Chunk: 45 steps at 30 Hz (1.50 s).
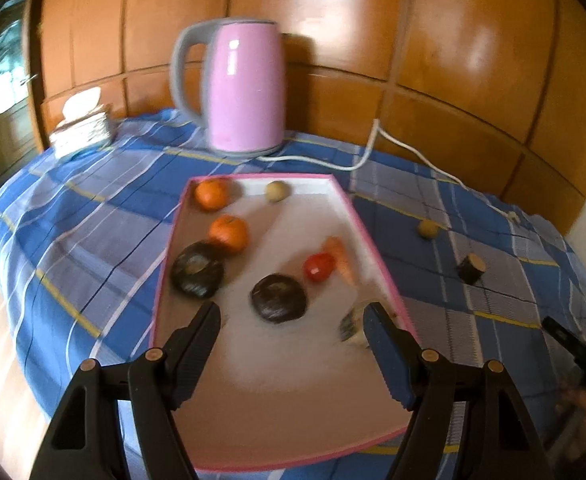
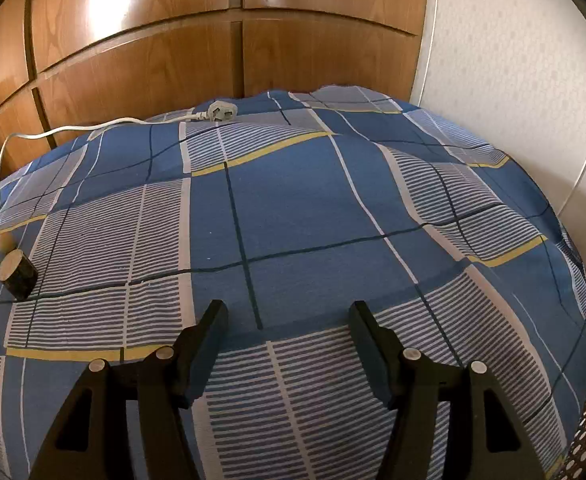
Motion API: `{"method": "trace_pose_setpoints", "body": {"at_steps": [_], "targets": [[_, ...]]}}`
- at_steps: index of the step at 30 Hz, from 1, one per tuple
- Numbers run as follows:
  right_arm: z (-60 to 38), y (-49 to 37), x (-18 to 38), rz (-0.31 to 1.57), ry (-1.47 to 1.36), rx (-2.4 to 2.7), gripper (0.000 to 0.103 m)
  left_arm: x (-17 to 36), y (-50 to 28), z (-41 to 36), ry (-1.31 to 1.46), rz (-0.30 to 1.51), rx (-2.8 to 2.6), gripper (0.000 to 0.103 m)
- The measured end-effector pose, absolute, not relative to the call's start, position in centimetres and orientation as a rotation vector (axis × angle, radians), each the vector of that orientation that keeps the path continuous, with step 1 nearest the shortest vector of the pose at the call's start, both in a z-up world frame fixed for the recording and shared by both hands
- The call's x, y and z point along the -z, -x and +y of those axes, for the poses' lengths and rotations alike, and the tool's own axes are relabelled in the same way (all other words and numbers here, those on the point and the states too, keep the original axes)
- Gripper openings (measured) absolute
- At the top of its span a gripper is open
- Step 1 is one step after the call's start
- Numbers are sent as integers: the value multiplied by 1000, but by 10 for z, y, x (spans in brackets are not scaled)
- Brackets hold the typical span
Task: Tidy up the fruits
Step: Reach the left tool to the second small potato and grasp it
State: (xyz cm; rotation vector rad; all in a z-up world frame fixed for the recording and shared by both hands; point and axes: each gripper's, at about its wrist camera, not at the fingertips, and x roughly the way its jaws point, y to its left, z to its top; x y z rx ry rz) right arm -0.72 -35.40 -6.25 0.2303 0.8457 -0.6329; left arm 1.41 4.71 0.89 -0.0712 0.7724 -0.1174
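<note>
A pink-rimmed white tray (image 1: 369, 236) lies on the blue checked cloth. In it are two oranges (image 1: 212, 194) (image 1: 229, 233), a pale round fruit (image 1: 277, 191), two dark round fruits (image 1: 198, 270) (image 1: 279, 298), a red tomato (image 1: 319, 267), a carrot (image 1: 340, 258) and a blurred striped piece (image 1: 353, 326). My left gripper (image 1: 293, 320) is open above the tray's near part, with the striped piece just beside its right finger. Outside the tray lie a pale round fruit (image 1: 428, 228) (image 2: 5, 241) and a dark cut cylinder piece (image 1: 471, 268) (image 2: 17, 274). My right gripper (image 2: 289, 316) is open and empty over bare cloth.
A pink kettle (image 1: 247, 88) stands behind the tray, with its white cord (image 1: 367, 152) and plug (image 2: 222, 111) trailing right. A stack of white plates (image 1: 81, 130) is at the far left. Wooden cabinet doors (image 2: 141, 68) back the table; a white wall (image 2: 513, 80) is right.
</note>
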Motion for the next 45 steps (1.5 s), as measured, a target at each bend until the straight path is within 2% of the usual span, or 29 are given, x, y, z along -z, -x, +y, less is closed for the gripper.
{"method": "trace_pose_setpoints", "body": {"at_steps": [6, 13, 16, 20, 39, 40, 41, 45], "targets": [[-354, 8, 63, 842, -230, 633, 64, -22, -37, 19, 28, 771, 205, 73], [-355, 8, 63, 838, -232, 631, 64, -19, -70, -20, 6, 829, 299, 60], [-355, 8, 63, 838, -232, 630, 65, -16, -87, -37, 2, 854, 334, 50], [-354, 7, 64, 836, -231, 632, 65, -12, -108, -60, -3, 878, 376, 45], [-354, 6, 64, 834, -226, 634, 66, 39, -200, -141, -66, 1029, 409, 42], [-354, 6, 64, 834, -226, 634, 66, 43, -203, -144, -77, 1037, 402, 39], [-354, 6, 64, 834, -226, 634, 66, 48, -207, -146, -86, 1055, 393, 31], [-354, 5, 64, 834, -223, 634, 67, 55, -206, -145, -46, 1059, 419, 28]]}}
